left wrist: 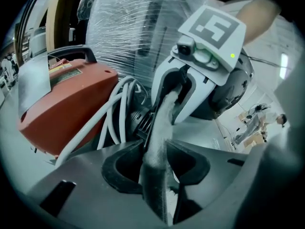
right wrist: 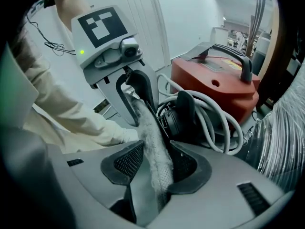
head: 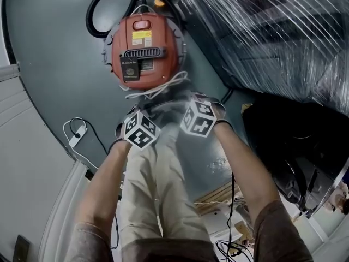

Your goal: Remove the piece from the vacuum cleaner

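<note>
Wrapped load (head: 272, 37): a large bulk under clear stretch film is seen at the head view's upper right, close beside the vacuum cleaner.
Vacuum cleaner (head: 143, 48): the red body is stood on the dark floor (head: 49, 91); a black hose (head: 91, 18) is looped behind it and white cable (right wrist: 224, 120) is coiled at its near end.
Grey piece (left wrist: 159, 123): a fuzzy grey strip is held at the vacuum cleaner's near end, stretched between the 2 grippers; whether it is attached cannot be told.
Left gripper (left wrist: 157, 151): its fingers are closed on 1 end of the grey piece.
Right gripper (right wrist: 159, 159): its fingers are clamped on the other end, facing the left gripper.
</note>
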The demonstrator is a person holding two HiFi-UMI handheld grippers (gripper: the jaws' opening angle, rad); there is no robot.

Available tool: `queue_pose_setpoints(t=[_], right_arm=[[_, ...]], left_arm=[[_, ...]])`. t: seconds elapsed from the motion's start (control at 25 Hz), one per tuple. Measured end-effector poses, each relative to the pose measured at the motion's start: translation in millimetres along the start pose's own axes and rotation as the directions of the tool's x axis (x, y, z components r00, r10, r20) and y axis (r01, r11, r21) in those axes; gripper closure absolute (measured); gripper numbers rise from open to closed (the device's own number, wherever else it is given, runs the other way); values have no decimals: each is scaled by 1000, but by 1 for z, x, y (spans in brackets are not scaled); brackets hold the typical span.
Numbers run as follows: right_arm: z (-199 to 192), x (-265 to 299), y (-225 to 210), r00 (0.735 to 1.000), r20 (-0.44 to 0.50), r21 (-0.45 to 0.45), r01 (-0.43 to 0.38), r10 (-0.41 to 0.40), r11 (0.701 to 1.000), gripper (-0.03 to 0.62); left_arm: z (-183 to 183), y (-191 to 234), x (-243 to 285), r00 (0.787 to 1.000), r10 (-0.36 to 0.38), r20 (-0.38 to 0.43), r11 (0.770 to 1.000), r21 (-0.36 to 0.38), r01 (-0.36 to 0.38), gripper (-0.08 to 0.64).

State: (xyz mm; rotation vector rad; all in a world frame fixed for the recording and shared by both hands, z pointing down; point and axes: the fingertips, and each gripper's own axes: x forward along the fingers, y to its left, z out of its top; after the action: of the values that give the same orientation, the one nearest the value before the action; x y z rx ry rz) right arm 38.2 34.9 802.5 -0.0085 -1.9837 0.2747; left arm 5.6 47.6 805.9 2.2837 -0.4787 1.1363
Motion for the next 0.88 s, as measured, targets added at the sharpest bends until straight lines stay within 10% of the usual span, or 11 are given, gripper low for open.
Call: queue_pose_setpoints(t=[0.88], right_arm=[[-10, -3, 9, 999, 35, 94, 29, -33, 995, 551]], left_arm=[[-4, -5, -2, 1000, 2, -29, 1000, 10, -1, 509]])
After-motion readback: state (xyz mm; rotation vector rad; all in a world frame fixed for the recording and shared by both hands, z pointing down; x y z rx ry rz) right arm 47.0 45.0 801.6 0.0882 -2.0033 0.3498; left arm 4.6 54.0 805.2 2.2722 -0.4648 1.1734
